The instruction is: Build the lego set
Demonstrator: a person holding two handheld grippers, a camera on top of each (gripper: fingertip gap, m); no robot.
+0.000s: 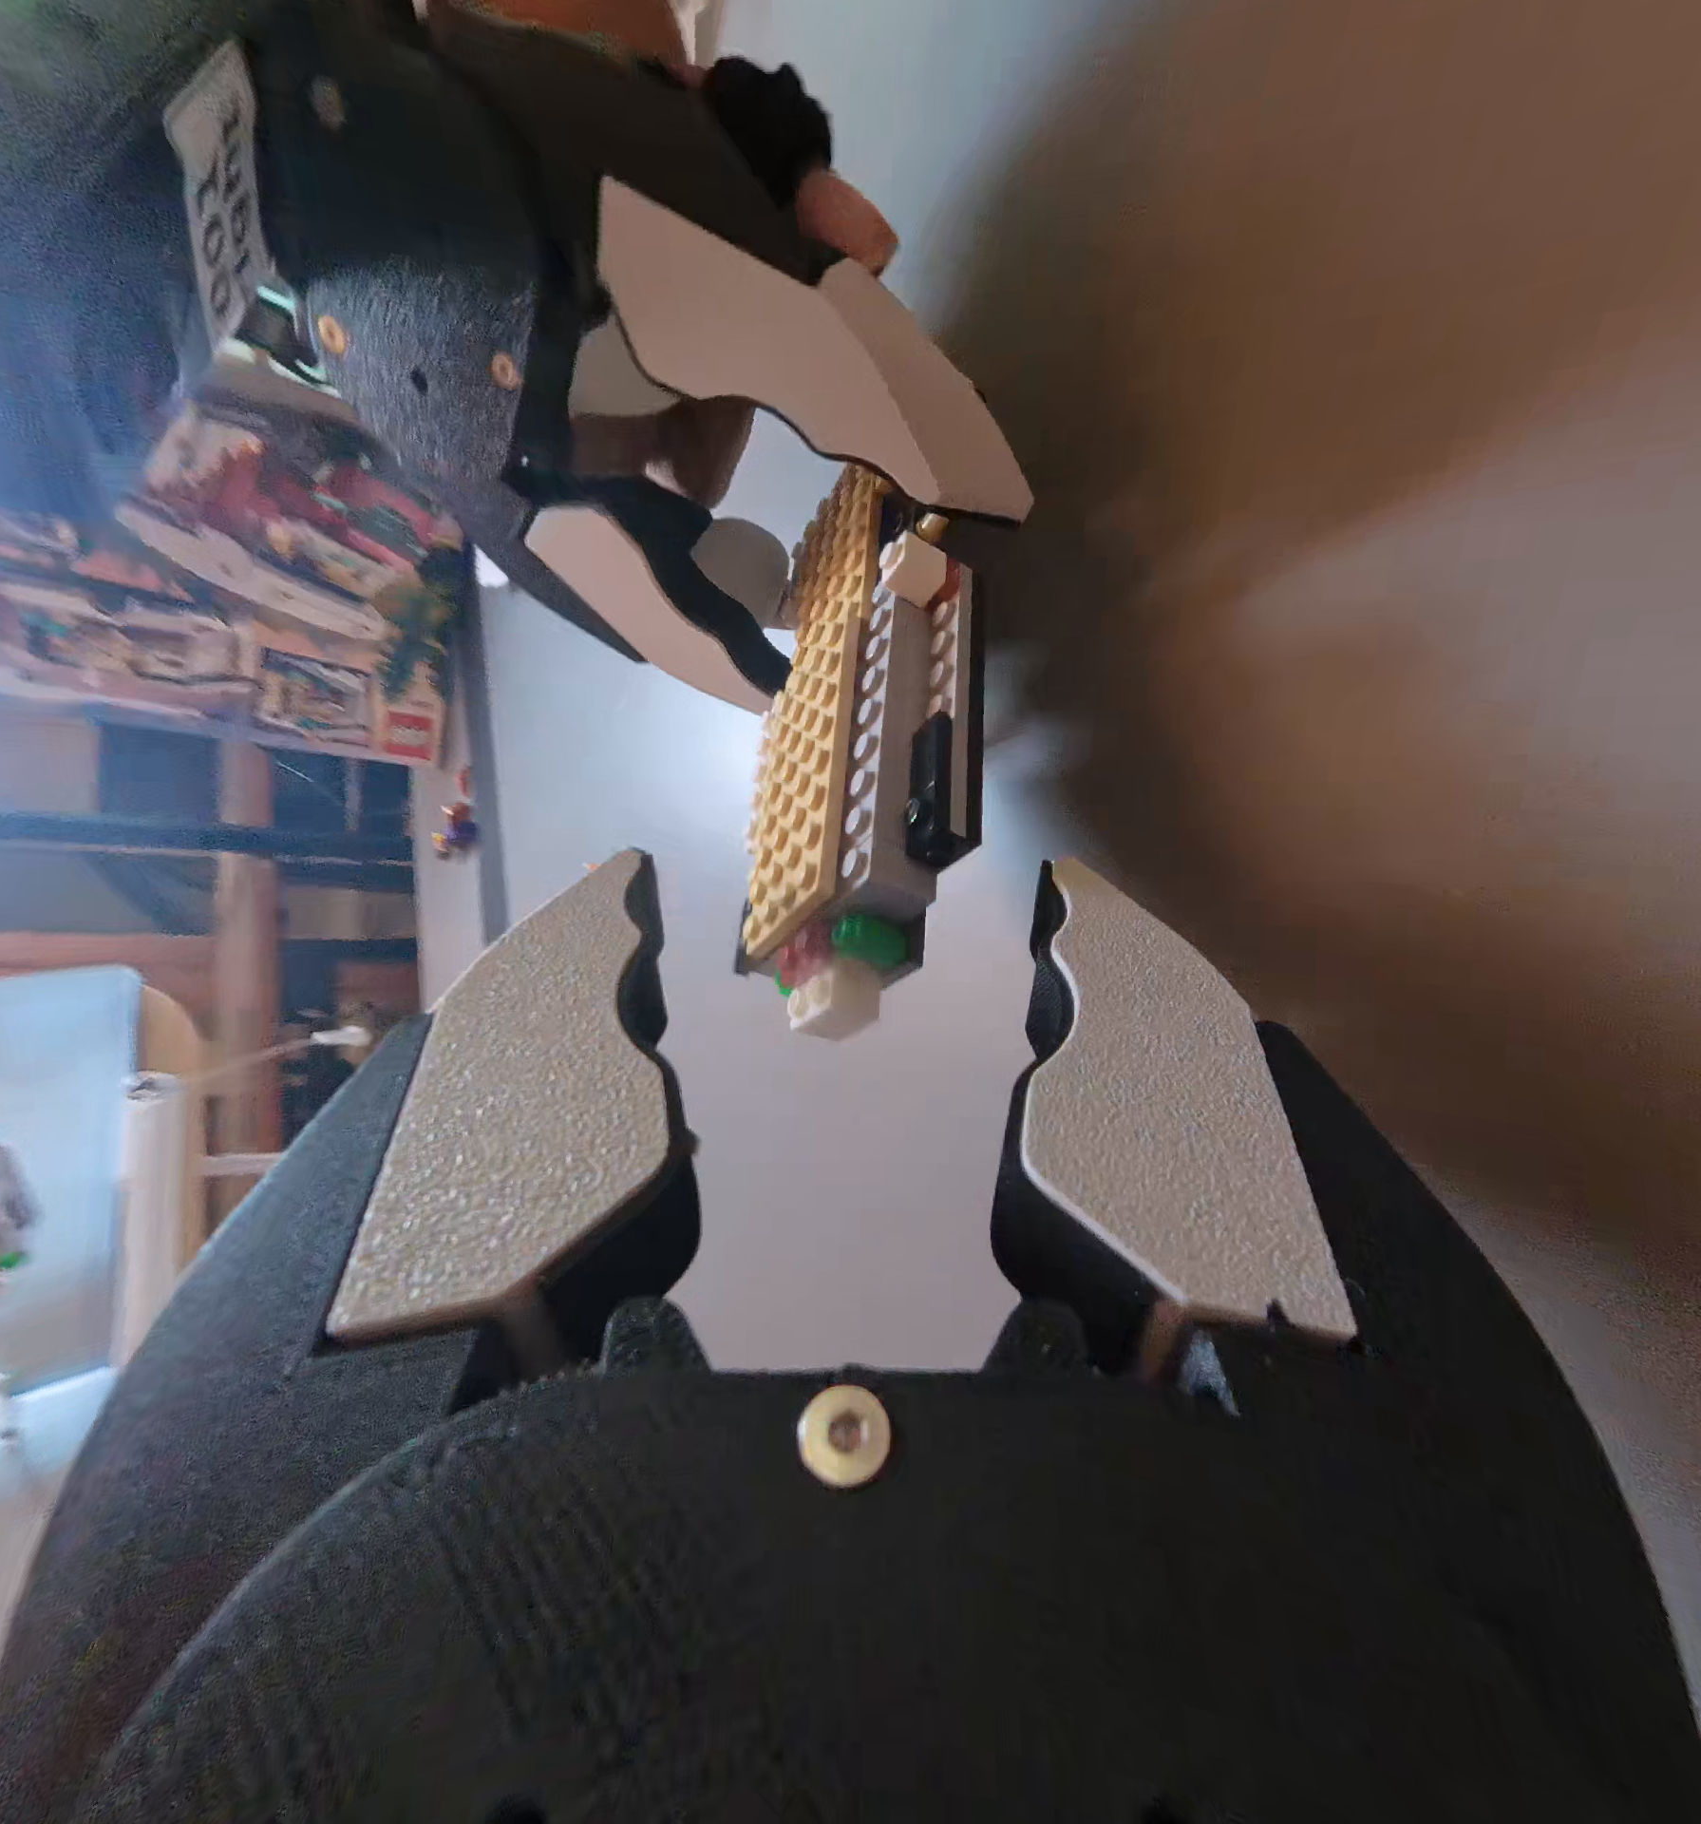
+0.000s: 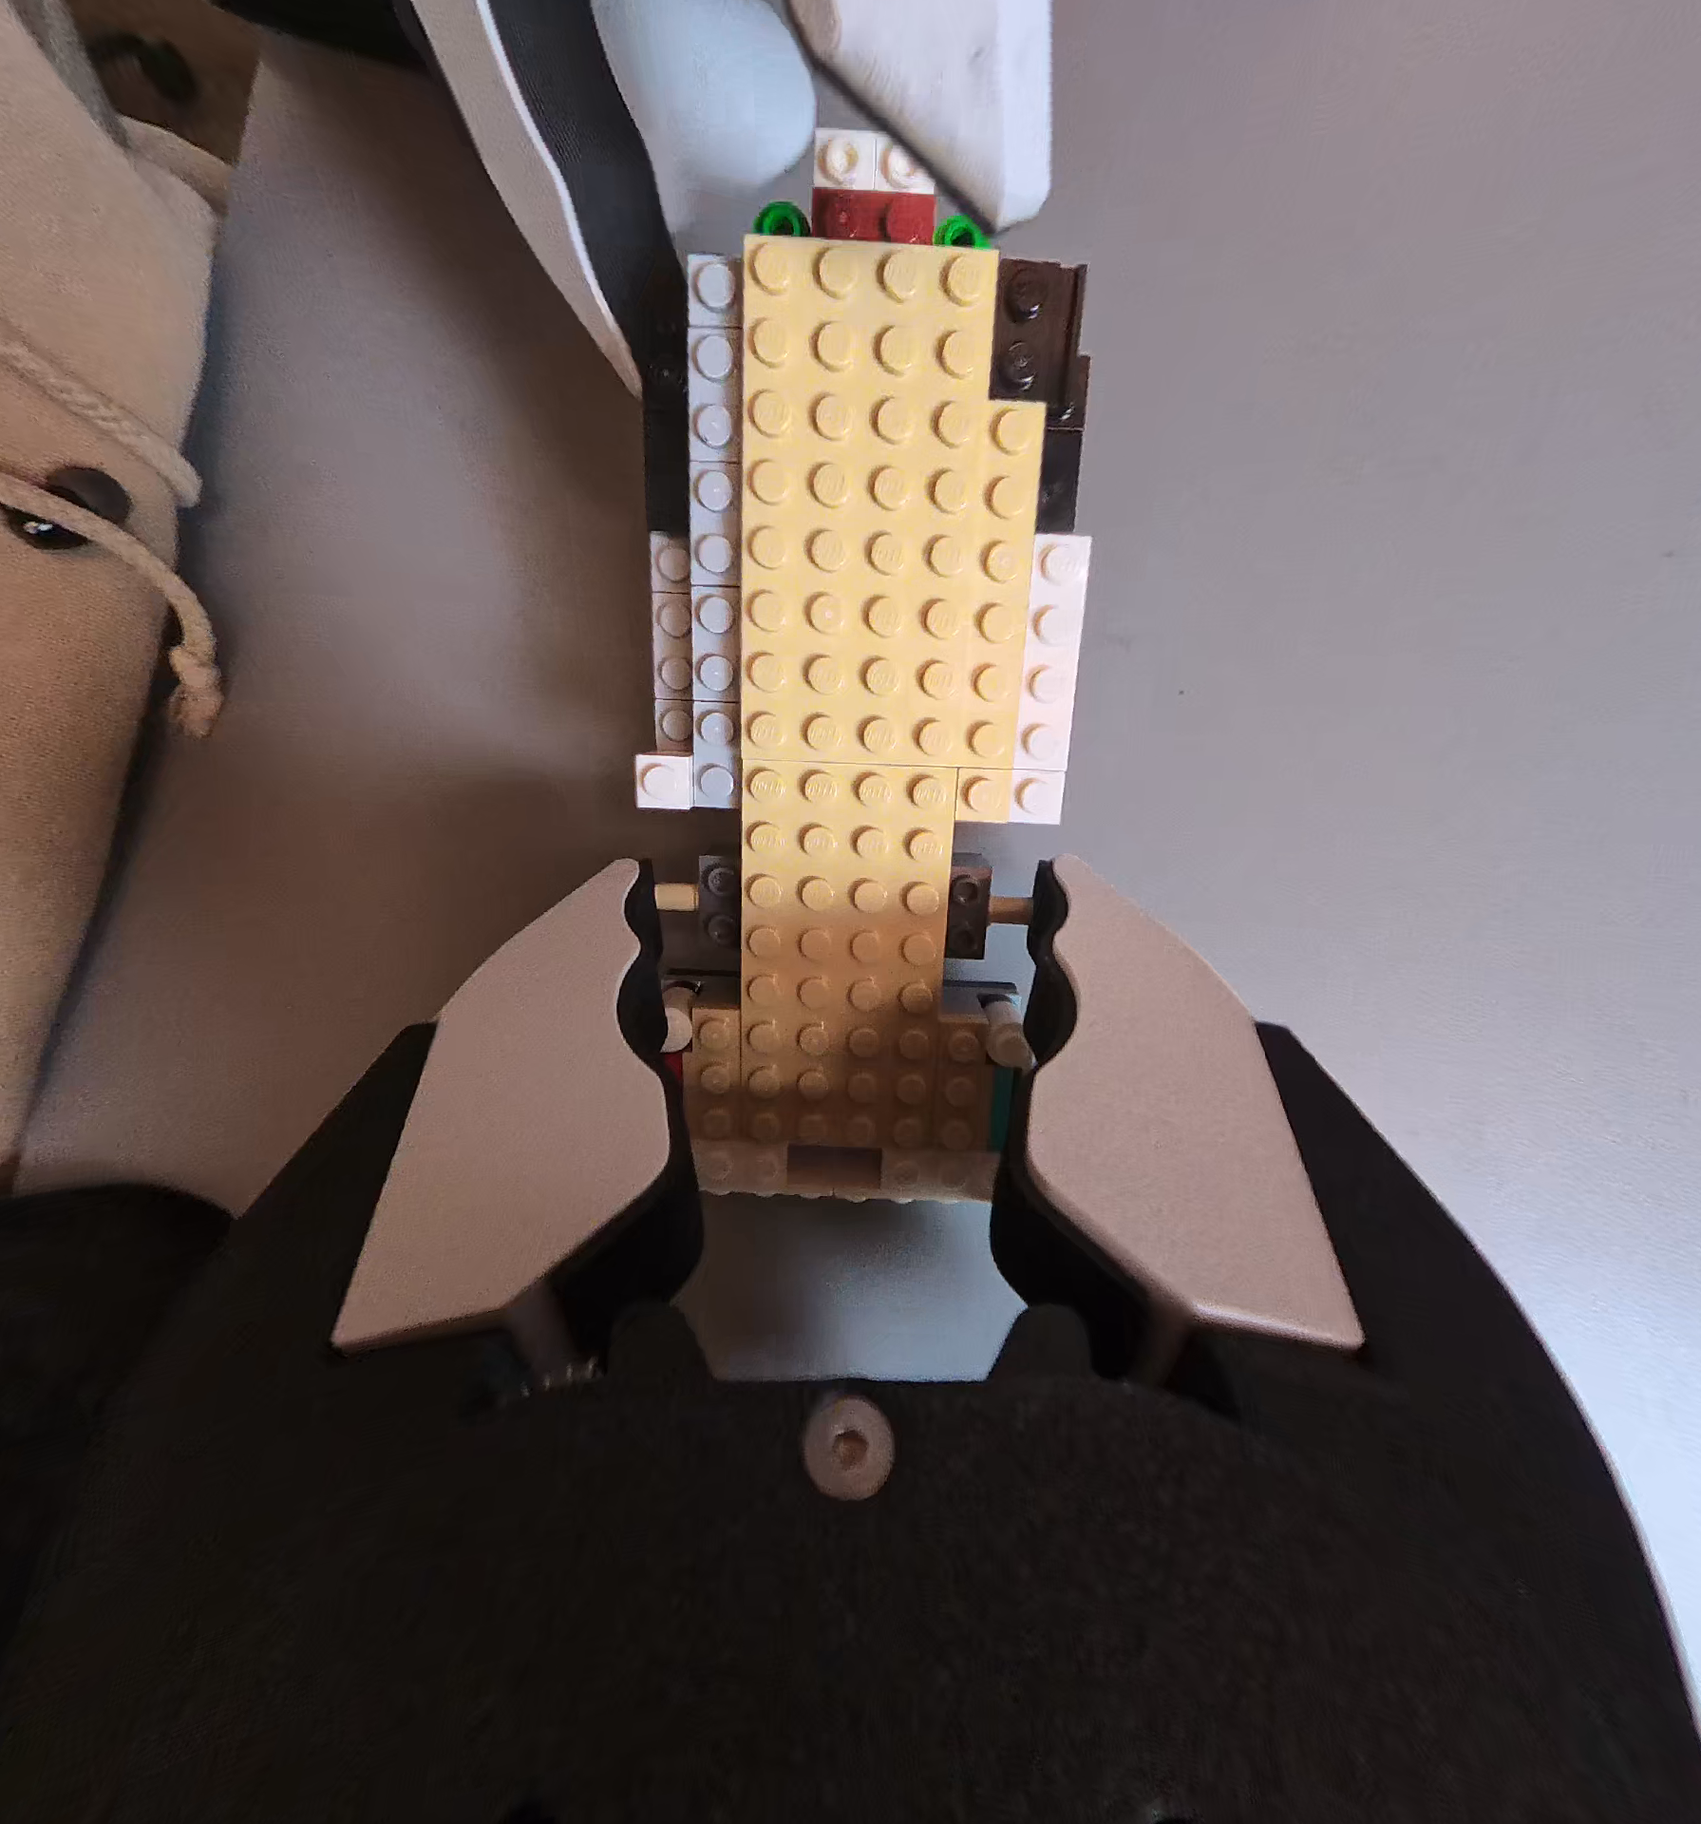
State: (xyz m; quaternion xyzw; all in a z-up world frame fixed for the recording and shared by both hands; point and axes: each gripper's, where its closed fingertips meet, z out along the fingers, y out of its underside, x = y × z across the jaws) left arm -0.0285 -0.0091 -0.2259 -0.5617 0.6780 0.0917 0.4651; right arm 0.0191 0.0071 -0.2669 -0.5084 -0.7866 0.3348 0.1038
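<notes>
R tongs (image 2: 846, 888) are clamping the near end of a tan brick model (image 2: 866, 553), pads pressing its side pegs. L tongs (image 1: 846, 878) are hanging open, empty, model's far tip (image 1: 841, 987) betw. fingers, not touching. Looks light, stiff, snap-apart; grip the base sides.

glossy plastic brick model (image 2: 866, 612), matt grey tabletop (image 2: 1418, 691)

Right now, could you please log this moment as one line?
right claw: shut on brick model | left claw: open, at the model's far end | below: grey table
</notes>
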